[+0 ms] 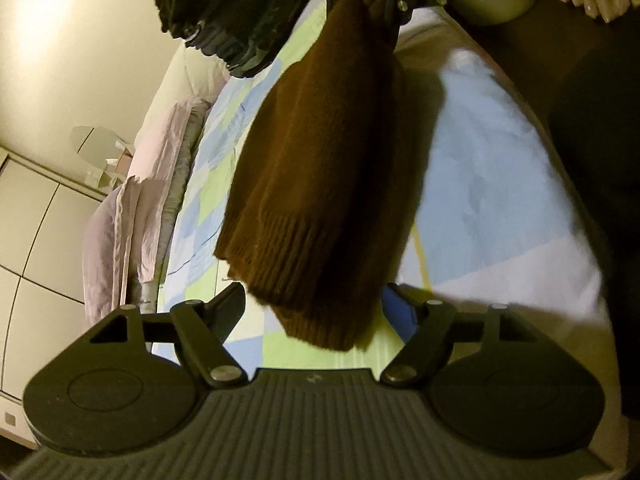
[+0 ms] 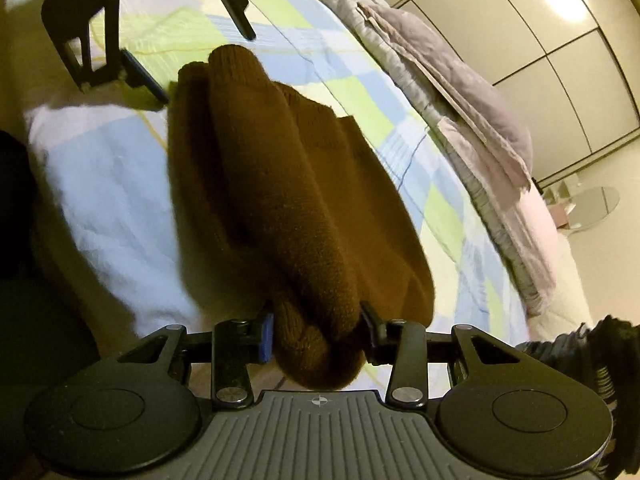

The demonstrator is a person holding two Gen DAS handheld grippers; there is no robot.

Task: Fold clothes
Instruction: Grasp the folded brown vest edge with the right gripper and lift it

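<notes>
One brown knitted sweater (image 2: 288, 200) hung bunched lengthwise above the patchwork bedspread (image 2: 96, 184), gathered at one end between the fingers of the right gripper (image 2: 318, 332), which were clamped on its ribbed edge, probably so the cloth could be lifted and laid flat for folding. At twelve o'clock in that view the left gripper (image 2: 192, 40) stood with fingers spread wide, its blue pad just beside the far end, gripping nothing. Lilac bedding (image 2: 472, 104) lay heaped at two o'clock, before the wardrobe doors (image 2: 560, 72).
</notes>
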